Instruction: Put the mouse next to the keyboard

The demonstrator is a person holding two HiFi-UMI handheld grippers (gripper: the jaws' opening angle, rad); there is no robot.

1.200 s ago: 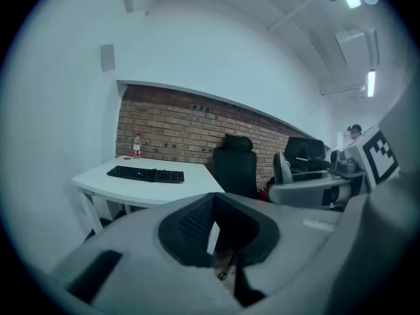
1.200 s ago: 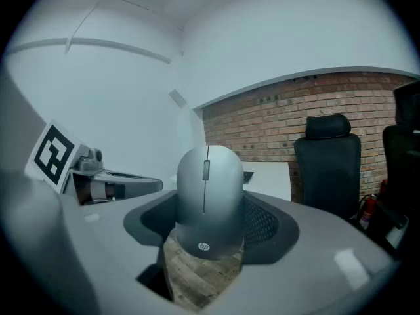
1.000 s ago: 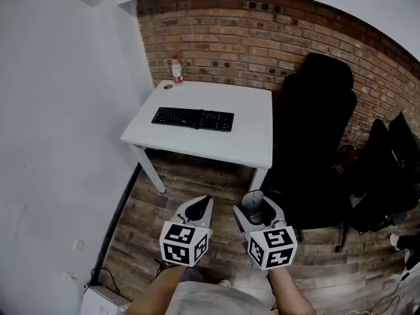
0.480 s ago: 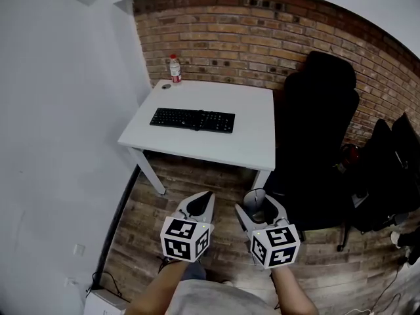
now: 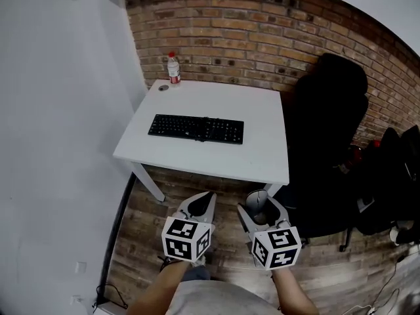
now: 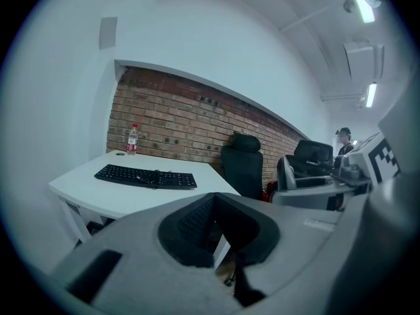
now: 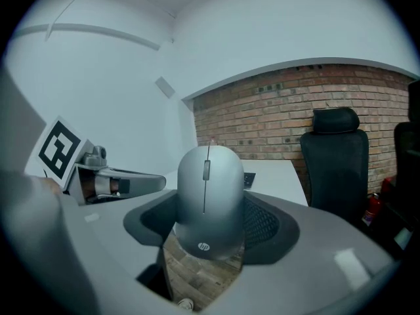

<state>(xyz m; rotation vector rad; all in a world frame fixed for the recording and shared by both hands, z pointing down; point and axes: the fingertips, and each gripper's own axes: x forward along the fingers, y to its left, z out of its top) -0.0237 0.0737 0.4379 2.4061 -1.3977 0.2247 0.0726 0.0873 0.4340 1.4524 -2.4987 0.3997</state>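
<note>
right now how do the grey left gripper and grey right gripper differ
The left gripper is empty; the right gripper holds a grey computer mouse. The left gripper's jaws meet at the tips; the right gripper's stand wide around the mouse. Both hang over the wooden floor, short of the white table.

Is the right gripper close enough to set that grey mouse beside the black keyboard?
Probably not yet: the right gripper, shut on the grey mouse, hangs over the floor short of the white table. Nothing blocks the way to the black keyboard.

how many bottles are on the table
1: the bottle stands at the table's far left corner, by the brick wall. No other shows in any view.
</note>
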